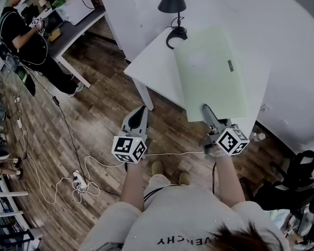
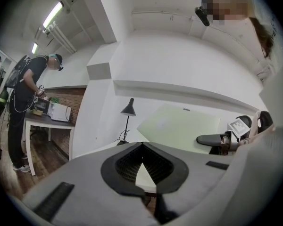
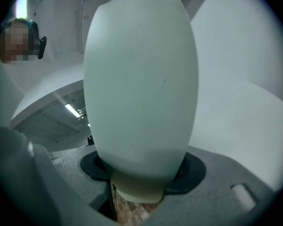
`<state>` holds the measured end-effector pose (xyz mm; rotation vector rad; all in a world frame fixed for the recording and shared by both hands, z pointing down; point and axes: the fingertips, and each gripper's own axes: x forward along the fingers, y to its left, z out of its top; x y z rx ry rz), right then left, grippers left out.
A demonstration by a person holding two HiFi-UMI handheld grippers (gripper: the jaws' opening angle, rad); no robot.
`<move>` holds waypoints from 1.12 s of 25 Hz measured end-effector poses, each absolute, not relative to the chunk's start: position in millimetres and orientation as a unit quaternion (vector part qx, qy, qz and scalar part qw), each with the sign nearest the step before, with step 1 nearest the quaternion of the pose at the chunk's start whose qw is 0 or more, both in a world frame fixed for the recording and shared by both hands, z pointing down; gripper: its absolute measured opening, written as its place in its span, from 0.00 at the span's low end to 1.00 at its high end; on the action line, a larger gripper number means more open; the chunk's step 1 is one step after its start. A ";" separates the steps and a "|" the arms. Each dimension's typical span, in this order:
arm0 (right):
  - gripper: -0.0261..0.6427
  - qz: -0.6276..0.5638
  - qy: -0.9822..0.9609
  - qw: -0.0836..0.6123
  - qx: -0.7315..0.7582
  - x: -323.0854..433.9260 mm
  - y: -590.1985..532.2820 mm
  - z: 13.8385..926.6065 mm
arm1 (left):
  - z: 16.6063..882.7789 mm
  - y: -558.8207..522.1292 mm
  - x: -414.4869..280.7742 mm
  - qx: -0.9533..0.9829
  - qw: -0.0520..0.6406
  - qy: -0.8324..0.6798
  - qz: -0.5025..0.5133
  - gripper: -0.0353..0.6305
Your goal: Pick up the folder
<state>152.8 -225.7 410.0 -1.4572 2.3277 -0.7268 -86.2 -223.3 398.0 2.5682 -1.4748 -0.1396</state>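
Observation:
The folder [image 1: 212, 72] is a pale green sheet-like cover, held up over the white table [image 1: 152, 69]. My right gripper [image 1: 206, 109] is shut on the middle of its near edge. In the right gripper view the folder [image 3: 141, 88] fills the middle, and the right gripper [image 3: 141, 182] has its jaws clamped on the folder's lower edge. My left gripper [image 1: 141, 110] hangs over the wood floor, left of the folder and apart from it, shut and empty. From the left gripper view, the left gripper [image 2: 142, 145] points at the table, with the folder [image 2: 179, 126] and right gripper [image 2: 200, 139] to its right.
A black desk lamp [image 1: 172, 14] stands at the table's far side by the wall. A person [image 1: 21, 30] works at another desk [image 1: 73, 25] at the far left. Cables and a power strip [image 1: 78, 182] lie on the wood floor. A dark chair [image 1: 298, 177] is at the right.

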 end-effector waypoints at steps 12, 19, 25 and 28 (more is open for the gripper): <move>0.45 -0.232 0.813 0.155 -0.510 163.9 -226.1 393.1 | 380.1 -226.7 -85.1 0.859 0.075 -0.503 -0.058 0.05; 0.45 -0.215 0.816 0.161 -0.512 169.3 -225.6 378.9 | 367.1 -229.4 -80.7 0.861 0.064 -0.501 -0.064 0.05; 0.45 -0.203 0.819 0.165 -0.511 172.3 -223.8 369.3 | 358.2 -228.1 -80.2 0.859 0.056 -0.504 -0.072 0.05; 0.45 -0.199 0.820 0.167 -0.511 172.8 -221.0 365.0 | 353.4 -226.8 -80.7 0.858 0.054 -0.506 -0.077 0.05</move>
